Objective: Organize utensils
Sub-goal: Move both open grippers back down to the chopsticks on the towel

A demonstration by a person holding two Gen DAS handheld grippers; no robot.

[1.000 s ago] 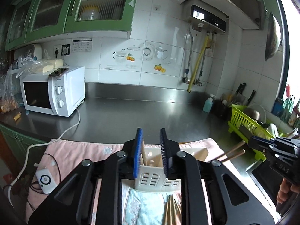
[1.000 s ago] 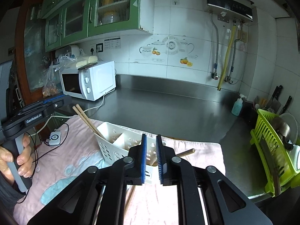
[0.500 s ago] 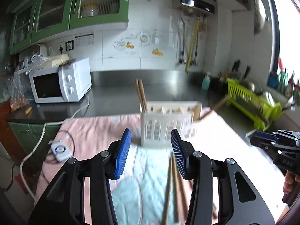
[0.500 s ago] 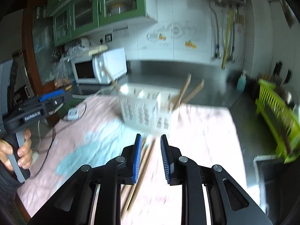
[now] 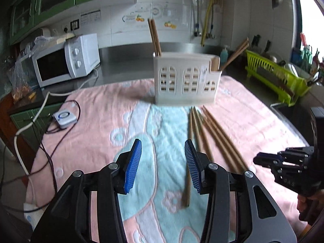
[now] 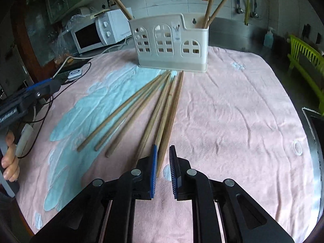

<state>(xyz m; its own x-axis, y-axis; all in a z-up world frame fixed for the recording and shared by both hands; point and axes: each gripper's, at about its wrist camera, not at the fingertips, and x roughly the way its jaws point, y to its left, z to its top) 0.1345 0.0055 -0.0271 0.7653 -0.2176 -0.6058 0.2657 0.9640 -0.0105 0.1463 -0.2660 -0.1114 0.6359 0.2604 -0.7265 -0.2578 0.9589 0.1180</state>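
Observation:
A white plastic utensil holder stands upright on the pink and blue towel. Wooden chopsticks stick out of both its end compartments. Several loose wooden chopsticks lie fanned on the towel in front of it. My left gripper is open and empty, above the towel just left of the loose chopsticks. My right gripper is open by a narrow gap and empty, with its tips over the near ends of the rightmost chopsticks.
A white microwave stands on the steel counter at the back left, with cables and a small white device beside the towel. A green dish rack stands at the right.
Both grippers have pulled back and down from the holder. The left gripper has opened wide, and the right has opened slightly. The loose chopsticks now lie close ahead of both.

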